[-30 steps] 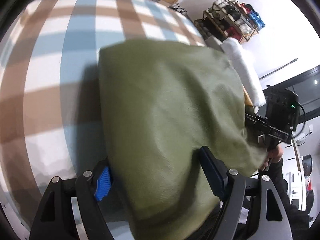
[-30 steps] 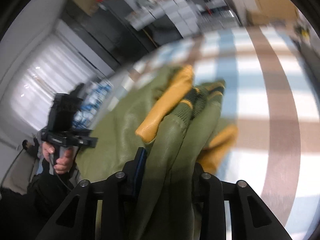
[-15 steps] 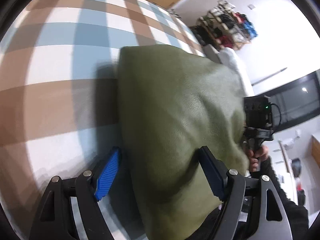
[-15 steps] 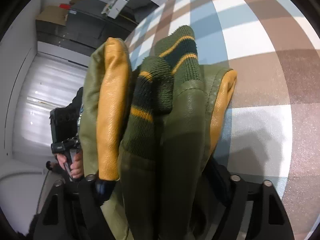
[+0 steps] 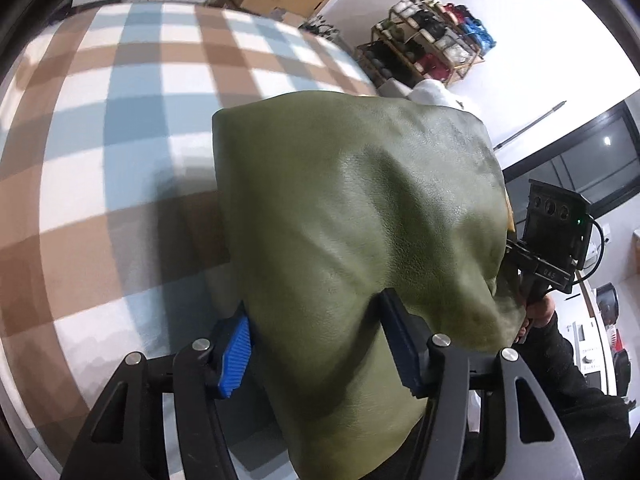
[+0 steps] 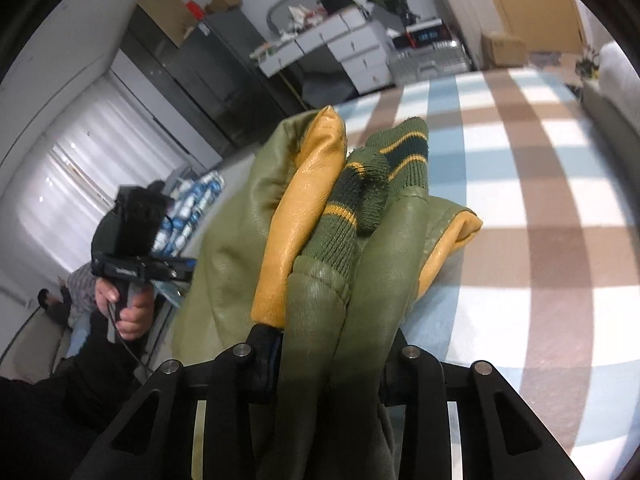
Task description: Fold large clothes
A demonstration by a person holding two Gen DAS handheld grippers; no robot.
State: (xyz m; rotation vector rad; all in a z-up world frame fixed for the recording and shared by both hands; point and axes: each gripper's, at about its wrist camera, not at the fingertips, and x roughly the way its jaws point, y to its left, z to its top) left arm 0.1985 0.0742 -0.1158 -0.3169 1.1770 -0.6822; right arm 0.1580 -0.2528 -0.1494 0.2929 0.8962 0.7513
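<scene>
An olive green leather jacket point(image 5: 360, 232) with yellow lining and striped knit cuffs point(image 6: 360, 200) hangs folded over a checked bed cover point(image 5: 120, 120). My left gripper point(image 5: 316, 340) is shut on a thick fold of the jacket, its blue pads pressed to both sides. My right gripper point(image 6: 328, 356) is shut on a bunch of sleeves and hem of the same jacket point(image 6: 312, 312). The right gripper also shows in the left wrist view point(image 5: 548, 248), at the jacket's far edge. The left one shows in the right wrist view point(image 6: 132, 248).
The checked blue, brown and white cover point(image 6: 540, 200) spreads under the jacket. A shoe rack point(image 5: 432, 36) stands by the wall. Drawers and boxes point(image 6: 340, 44) line the far side. A white roll point(image 5: 432, 92) lies beyond the jacket.
Both grippers have swung with the jacket, still held. The views tilted and turned; the jacket moved over the cover and its sleeves shifted in the right gripper.
</scene>
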